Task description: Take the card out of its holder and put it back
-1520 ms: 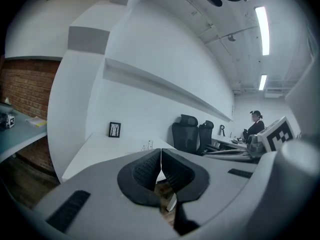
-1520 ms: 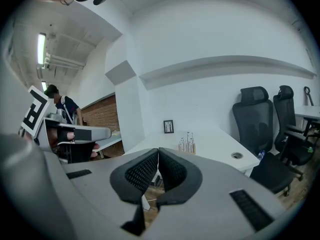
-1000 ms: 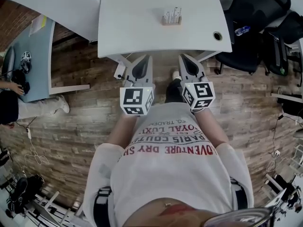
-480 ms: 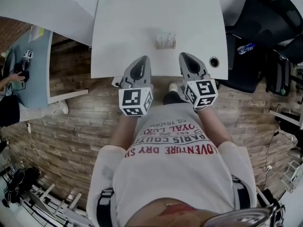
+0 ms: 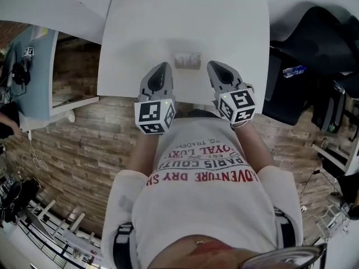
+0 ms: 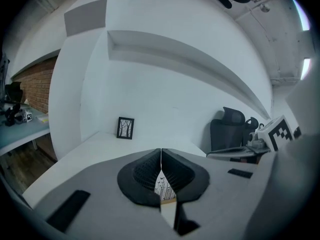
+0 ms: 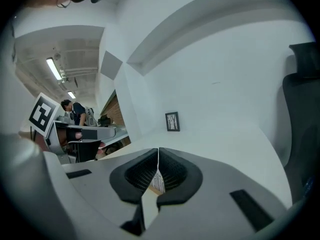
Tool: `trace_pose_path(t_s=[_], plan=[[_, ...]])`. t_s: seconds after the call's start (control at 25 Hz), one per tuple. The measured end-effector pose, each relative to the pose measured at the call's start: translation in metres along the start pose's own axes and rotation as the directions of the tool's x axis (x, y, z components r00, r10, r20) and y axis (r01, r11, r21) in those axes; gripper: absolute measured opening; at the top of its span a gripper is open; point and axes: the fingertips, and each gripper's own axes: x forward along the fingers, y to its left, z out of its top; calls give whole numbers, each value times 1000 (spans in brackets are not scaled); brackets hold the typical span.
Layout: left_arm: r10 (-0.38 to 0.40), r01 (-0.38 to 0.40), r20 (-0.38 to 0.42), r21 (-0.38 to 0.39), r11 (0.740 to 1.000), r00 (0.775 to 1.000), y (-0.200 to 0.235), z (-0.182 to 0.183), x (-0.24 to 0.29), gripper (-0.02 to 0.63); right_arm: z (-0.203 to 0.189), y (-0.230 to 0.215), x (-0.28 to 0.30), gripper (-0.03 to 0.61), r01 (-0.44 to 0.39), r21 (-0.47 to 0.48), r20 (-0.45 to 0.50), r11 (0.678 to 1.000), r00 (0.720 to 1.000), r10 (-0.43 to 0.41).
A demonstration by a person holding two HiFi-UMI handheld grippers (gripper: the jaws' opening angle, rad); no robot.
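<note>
At the near edge of a white table [image 5: 224,21], in an office with a wood-plank floor [image 5: 73,144] and a plain white wall [image 6: 190,99], a person [image 5: 202,206] stands with a gripper in each hand. A black office chair [image 5: 314,38] sits off the table's right side, a blue-topped desk [image 5: 33,66] stands well apart to the left, and a small framed picture [image 6: 125,128] stands at the table's far edge by the wall. The left gripper [image 5: 162,66] and right gripper [image 5: 216,65] reach over the front of the tabletop side by side, each with its jaws pressed together at the tips and nothing pinched between them. The holder [image 5: 187,60] rests on the table between the two grippers and slightly ahead of their tips, near both and touched by neither. From the left gripper view, the card [image 6: 164,185] stands upright in it, printed with thin dark lines, glimpsed through the opening below the closed tips, with a strip of the holder's pale wooden base under it. The right gripper view catches only a sliver of the same card. Seen from the head, the holder is a pale blur and the card cannot be told from it; the jaws cover most of both in the gripper views.
</note>
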Motion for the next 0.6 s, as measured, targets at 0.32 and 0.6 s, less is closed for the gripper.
trace_pose_path(t_s=[0.32,0.6], plan=[[2,-2,-58,-3,1000,998,4,-6,26,25,-18,-5,23,28,-103,-37,-70,994,993,100],[-25,25,-90,-5,1000,996,14,-4,49,25,-28,-6,47,187,-210,-30,-155,977,967,203]])
